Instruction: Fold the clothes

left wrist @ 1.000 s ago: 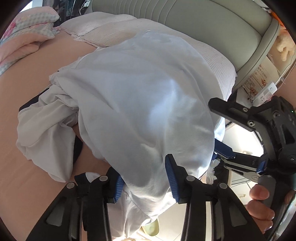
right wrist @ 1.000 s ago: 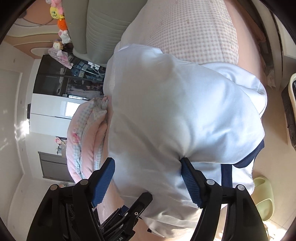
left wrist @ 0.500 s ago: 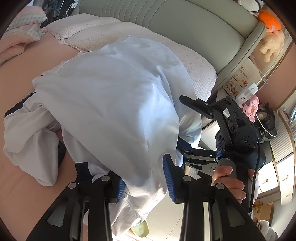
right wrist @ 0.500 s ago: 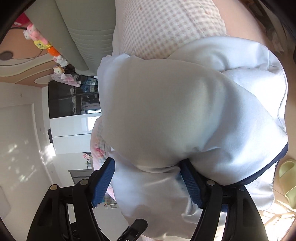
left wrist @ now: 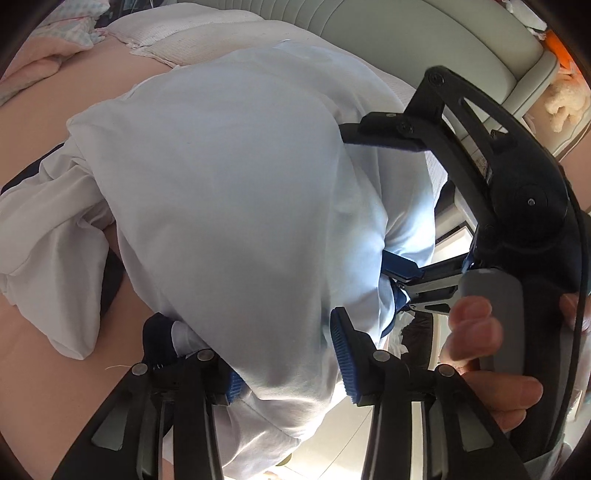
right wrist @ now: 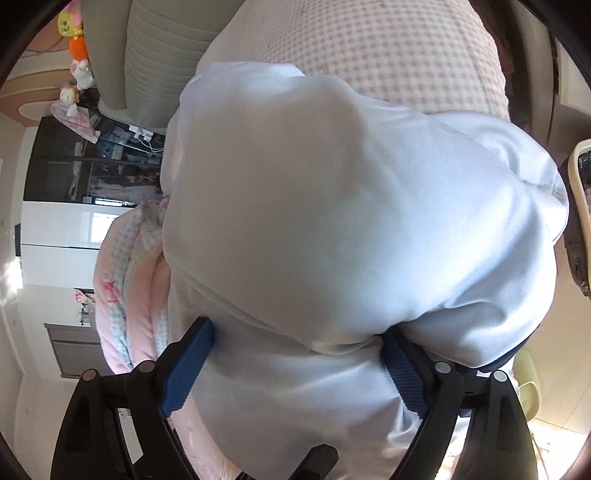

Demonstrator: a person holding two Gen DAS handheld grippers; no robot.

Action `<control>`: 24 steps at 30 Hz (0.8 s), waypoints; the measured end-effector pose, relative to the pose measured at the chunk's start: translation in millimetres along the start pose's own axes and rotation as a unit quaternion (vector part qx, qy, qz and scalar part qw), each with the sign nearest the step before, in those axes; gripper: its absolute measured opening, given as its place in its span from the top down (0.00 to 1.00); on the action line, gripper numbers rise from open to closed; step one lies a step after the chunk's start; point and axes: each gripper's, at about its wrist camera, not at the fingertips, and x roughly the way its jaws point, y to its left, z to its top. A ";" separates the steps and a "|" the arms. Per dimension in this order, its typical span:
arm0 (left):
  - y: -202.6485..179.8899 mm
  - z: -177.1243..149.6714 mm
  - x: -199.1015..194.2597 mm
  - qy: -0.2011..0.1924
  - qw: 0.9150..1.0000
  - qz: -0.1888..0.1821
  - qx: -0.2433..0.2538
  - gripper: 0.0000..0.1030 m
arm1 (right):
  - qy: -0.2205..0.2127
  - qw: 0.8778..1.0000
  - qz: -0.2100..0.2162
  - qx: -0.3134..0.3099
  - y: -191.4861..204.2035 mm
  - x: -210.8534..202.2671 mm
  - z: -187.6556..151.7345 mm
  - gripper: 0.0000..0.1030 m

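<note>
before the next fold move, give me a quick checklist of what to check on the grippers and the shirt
1. Left hand-held gripper has cloth between its fingers: ok, the white shirt fills the gap.
2. Right hand-held gripper has cloth too: ok, shirt bulges over both pads.
3. Jaws firmly closed on fabric: cannot tell, the pads stand wide apart.
4. Grippers clear of each other: not ok, the right one sits very close in the left wrist view.
5. Shirt spread flat: not ok, it is bunched on the bed.
6. Navy trim aligned: cannot tell.

Garment (left wrist: 229, 206) draped on bed (left wrist: 44, 122), pillows (left wrist: 192, 33) behind it, quilt (left wrist: 48, 33) far left
</note>
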 end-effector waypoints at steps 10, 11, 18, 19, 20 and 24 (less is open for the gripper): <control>12.6 0.2 1.7 0.013 0.999 -0.033 -0.028 0.63 | 0.001 0.999 -0.042 -0.013 13.6 2.3 -0.4 0.17; 12.0 0.1 2.5 0.015 0.999 -0.030 -0.026 0.63 | -0.001 0.999 -0.045 -0.015 12.9 0.5 -1.5 0.21; 1.4 -4.7 0.3 0.008 1.000 0.002 -0.004 0.63 | -0.017 0.997 -0.068 -0.030 15.3 -9.7 -12.7 0.41; -1.5 -5.8 -0.3 0.006 1.000 0.010 0.005 0.64 | -0.019 0.997 -0.071 -0.035 16.7 -11.7 -14.6 0.43; -4.6 -7.3 -1.4 0.003 1.000 0.020 0.014 0.67 | -0.020 0.996 -0.072 -0.044 17.9 -14.0 -16.9 0.46; -15.4 -13.0 -6.6 -0.009 0.998 0.053 0.044 0.77 | -0.022 0.993 -0.081 -0.086 23.9 -22.9 -26.4 0.65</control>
